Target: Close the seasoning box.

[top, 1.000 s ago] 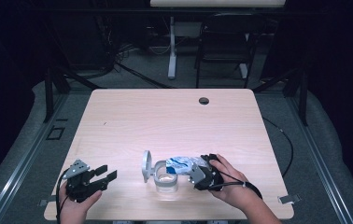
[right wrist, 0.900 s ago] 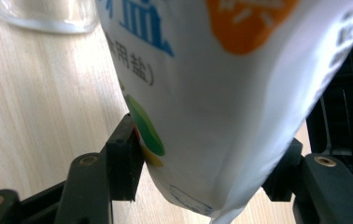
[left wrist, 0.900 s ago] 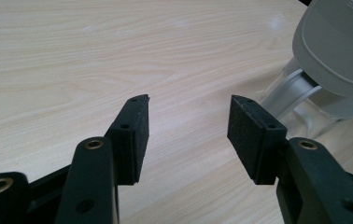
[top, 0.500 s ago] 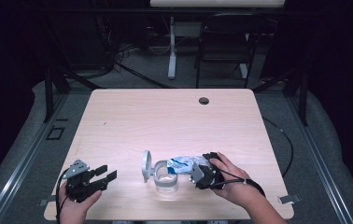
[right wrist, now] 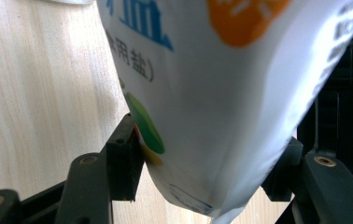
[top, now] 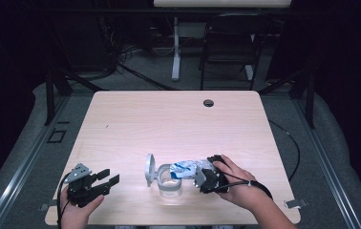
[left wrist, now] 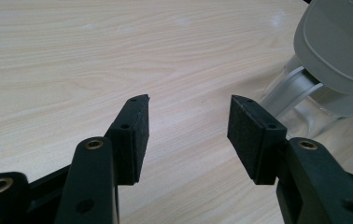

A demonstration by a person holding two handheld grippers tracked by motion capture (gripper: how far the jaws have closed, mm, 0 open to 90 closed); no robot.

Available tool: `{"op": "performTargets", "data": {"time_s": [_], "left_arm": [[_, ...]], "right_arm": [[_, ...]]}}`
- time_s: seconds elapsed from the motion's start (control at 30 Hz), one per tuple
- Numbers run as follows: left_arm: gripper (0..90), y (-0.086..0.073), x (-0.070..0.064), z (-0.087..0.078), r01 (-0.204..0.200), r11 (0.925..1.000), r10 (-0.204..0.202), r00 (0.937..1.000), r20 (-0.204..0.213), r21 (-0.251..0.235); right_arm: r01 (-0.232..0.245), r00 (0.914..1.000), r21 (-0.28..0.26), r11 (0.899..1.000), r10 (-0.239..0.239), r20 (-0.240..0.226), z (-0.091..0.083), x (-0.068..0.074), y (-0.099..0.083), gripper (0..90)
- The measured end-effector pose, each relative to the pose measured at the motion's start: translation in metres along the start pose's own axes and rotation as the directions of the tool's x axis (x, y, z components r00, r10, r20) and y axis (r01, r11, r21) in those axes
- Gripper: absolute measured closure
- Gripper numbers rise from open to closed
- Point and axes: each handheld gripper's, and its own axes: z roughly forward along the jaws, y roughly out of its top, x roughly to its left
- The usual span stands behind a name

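A clear glass jar [top: 170, 182] stands near the table's front edge, its grey hinged lid [top: 149, 169] swung open to the left. My right gripper [top: 201, 177] is shut on a white bag with blue, orange and green print [top: 189, 167], tipped with its mouth over the jar. In the right gripper view the bag [right wrist: 221, 93] is pinched between both jaws. My left gripper [top: 108, 178] rests open at the front left, apart from the jar, nothing between its fingers. The left gripper view shows the open gripper [left wrist: 187, 121] with the lid [left wrist: 338, 44] and jar [left wrist: 300, 100] ahead at right.
The wooden table [top: 169, 124] has a dark round grommet hole [top: 208, 102] near its far edge. Beyond it stand a chair [top: 226, 52] and a white desk leg [top: 175, 47] on a dark floor with cables.
The right hand and bag have shifted very slightly over the jar. The left gripper has stayed still and open.
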Motion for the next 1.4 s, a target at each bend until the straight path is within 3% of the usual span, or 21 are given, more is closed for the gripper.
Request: {"op": "performTargets", "data": {"time_s": [0.27, 0.47, 0.53, 1.17, 1.4], "left_arm": [[48.9, 0.0, 0.0, 0.0, 0.002, 1.0, -0.002, 1.0, 0.001, 0.0], [48.9, 0.0, 0.0, 0.0, 0.002, 1.0, -0.002, 1.0, 0.004, 0.004], [48.9, 0.0, 0.0, 0.0, 0.002, 1.0, -0.002, 1.0, 0.004, 0.002], [48.9, 0.0, 0.0, -0.001, 0.005, 1.0, -0.005, 1.0, 0.0, -0.004], [48.9, 0.0, 0.0, 0.0, 0.007, 1.0, -0.007, 1.0, 0.002, -0.005]], "right_arm": [[0.023, 0.9997, 0.02, 1.0, -0.024, 0.003, -0.002, -0.002, 0.002, 42.0], [0.062, 0.998, 0.03, 0.998, -0.062, 0.014, -0.001, -0.003, 0.005, 42.1], [0.082, 0.9964, 0.055, 0.995, -0.083, 0.018, -0.002, -0.002, 0.006, 42.1], [0.111, 0.9934, 0.074, 0.991, -0.113, 0.019, -0.002, -0.003, 0.01, 42.2], [0.145, 0.9888, 0.098, 0.985, -0.148, 0.022, -0.003, -0.003, 0.013, 42.2]]}}
